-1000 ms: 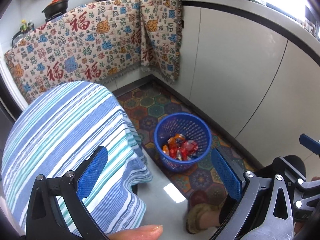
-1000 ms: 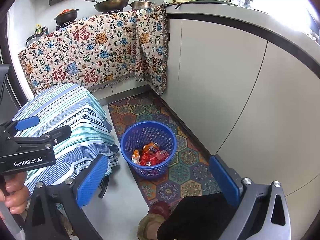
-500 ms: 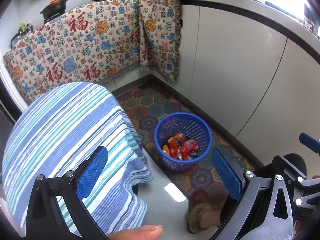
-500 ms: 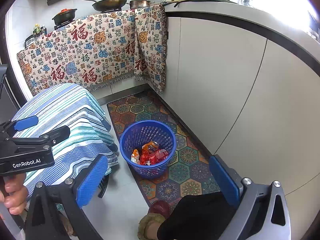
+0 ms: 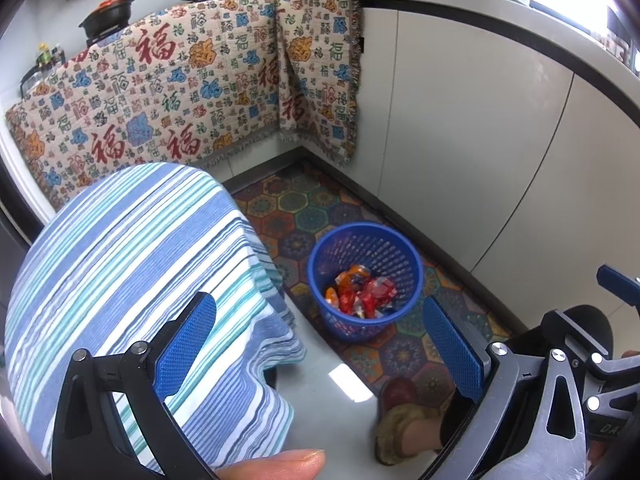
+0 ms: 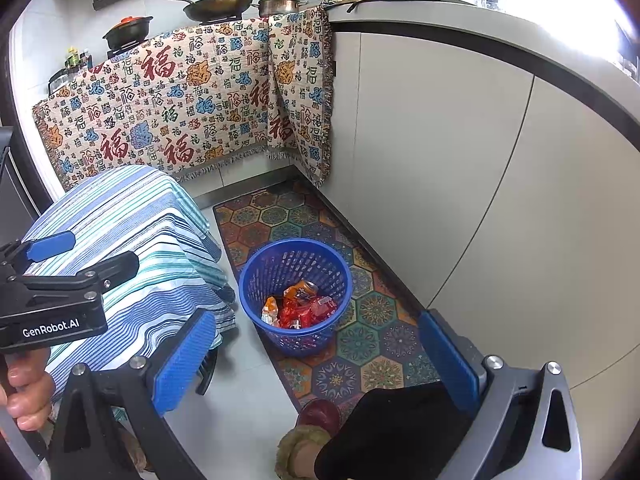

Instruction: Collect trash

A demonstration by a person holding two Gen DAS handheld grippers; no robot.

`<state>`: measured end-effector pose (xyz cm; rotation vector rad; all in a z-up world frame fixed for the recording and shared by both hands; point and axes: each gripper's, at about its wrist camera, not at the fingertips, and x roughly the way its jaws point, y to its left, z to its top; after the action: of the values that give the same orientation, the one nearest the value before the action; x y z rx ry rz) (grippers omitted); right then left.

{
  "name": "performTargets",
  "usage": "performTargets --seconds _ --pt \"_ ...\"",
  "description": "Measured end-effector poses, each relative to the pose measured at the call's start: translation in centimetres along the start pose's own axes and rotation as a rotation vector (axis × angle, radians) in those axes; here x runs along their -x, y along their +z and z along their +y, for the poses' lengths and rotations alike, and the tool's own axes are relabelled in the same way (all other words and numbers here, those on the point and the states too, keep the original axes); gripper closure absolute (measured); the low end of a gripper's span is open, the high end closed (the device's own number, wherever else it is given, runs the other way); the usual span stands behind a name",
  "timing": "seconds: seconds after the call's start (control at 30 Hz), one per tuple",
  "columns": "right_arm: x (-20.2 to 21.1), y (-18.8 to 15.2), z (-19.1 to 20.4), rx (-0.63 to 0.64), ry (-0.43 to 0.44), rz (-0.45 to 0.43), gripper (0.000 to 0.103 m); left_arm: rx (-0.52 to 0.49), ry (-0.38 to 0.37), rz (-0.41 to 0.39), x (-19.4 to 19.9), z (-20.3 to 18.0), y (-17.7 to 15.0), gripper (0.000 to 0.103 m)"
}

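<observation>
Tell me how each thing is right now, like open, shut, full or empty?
Left gripper: open, holding nothing.
Right gripper: open, holding nothing.
Blue basket: upright on the mat, wrappers at the bottom.
Steel pot: lid on.
Frying pan: lid on.

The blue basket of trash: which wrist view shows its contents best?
Right wrist: the blue basket sits nearly centred, its red and orange wrappers unobstructed. Left wrist shows the same basket farther right, contents equally visible.

Left gripper (image 5: 320,344) and right gripper (image 6: 316,354) both hold jaws wide, empty.
</observation>
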<state>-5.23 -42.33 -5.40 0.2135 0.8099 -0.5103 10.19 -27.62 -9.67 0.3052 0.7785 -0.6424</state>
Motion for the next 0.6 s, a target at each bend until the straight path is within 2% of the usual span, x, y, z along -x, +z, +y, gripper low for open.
performTargets --seconds 0.6 --pt "0.03 0.23 -0.23 -0.007 -0.004 -0.003 0.0 -0.009 -0.002 0.006 0.04 -0.3 0.06 0.0"
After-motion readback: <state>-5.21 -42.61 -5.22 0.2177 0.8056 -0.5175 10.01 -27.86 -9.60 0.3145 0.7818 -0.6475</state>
